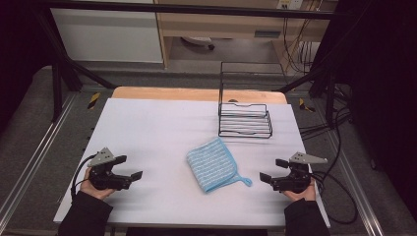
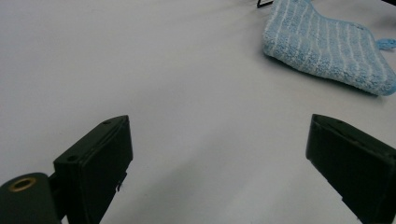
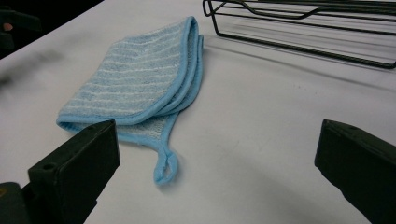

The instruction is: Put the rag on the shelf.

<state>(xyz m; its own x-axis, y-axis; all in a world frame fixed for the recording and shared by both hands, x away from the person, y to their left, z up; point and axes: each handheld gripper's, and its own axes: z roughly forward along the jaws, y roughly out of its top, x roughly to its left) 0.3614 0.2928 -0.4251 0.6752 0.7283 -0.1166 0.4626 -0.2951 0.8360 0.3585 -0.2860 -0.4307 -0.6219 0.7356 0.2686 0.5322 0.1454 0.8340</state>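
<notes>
One folded blue striped washcloth (image 1: pixel 213 164) at centre frame on the white table (image 1: pixel 147 128), between both grippers, apart from each. Likely soft, light, limp; best pinched at the bound edge or the hanging loop (image 3: pixel 166 169). One black wire rack (image 1: pixel 244 119) beyond, upper right. Left gripper (image 1: pixel 132 167) and right gripper (image 1: pixel 269 169): jaws wide apart, holding nothing.

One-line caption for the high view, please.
Folded blue striped cloth lies on the white table between the open left gripper and right gripper; wire rack stands behind.
</notes>
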